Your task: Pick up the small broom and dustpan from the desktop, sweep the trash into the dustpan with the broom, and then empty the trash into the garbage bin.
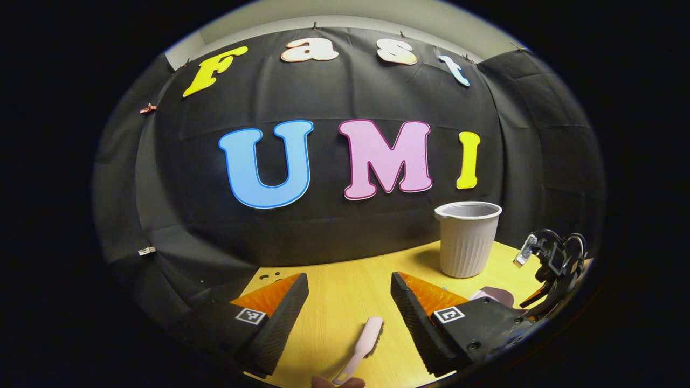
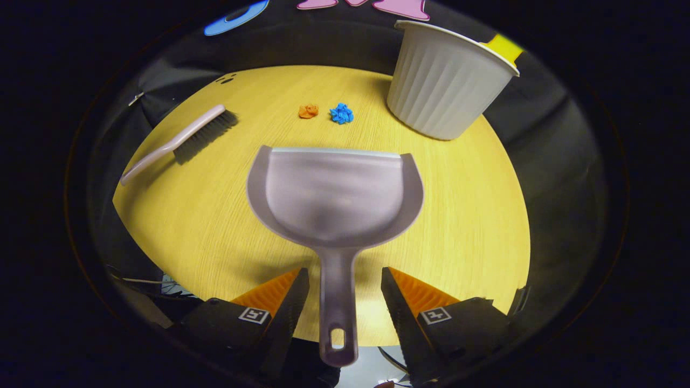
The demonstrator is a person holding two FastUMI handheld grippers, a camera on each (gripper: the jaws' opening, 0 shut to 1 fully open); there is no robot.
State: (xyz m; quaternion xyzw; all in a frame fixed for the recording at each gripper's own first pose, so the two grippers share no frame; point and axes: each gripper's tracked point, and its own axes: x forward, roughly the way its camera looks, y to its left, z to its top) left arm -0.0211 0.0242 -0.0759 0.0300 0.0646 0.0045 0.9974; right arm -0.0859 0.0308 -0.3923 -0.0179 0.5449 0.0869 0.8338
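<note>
In the right gripper view a grey dustpan [image 2: 334, 194] lies flat on the yellow desktop [image 2: 474, 226], mouth facing away. Its handle [image 2: 337, 307] runs back between the fingers of my right gripper [image 2: 343, 280], which is open, with gaps on both sides. Beyond the pan's lip lie an orange scrap [image 2: 308, 111] and a blue scrap [image 2: 342, 113]. The small pink broom [image 2: 183, 140] rests at the far left, bristles dark. In the left gripper view the broom [image 1: 362, 342] lies on the desktop [image 1: 345, 291] below and between the fingers of my open left gripper [image 1: 349, 291].
A ribbed grey garbage bin [image 2: 444, 86] stands upright at the back right of the desk, also seen as the bin [image 1: 468, 240] in the left gripper view. The black cloth wall closes the back. The desk's near edge runs just under both grippers.
</note>
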